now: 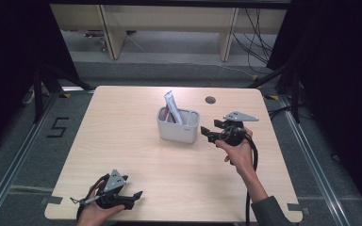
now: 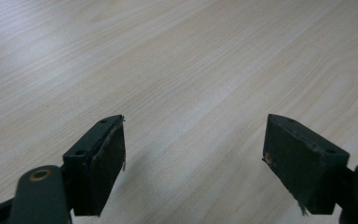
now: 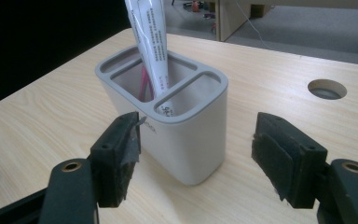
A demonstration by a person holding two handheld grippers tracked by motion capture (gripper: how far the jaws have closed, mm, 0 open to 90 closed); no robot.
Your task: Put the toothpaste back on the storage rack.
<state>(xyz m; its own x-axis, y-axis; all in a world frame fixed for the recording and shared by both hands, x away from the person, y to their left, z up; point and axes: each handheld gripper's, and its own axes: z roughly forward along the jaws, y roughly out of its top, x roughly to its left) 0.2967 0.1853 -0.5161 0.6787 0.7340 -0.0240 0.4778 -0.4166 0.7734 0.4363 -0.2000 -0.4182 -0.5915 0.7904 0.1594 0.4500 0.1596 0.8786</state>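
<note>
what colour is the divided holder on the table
Light grey holder, with a slightly darker grey rim; the right gripper view shows it best.

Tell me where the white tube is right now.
The white tube stands tilted in the grey holder near the table's middle in the high view. The right gripper sits open just right of the holder.
</note>
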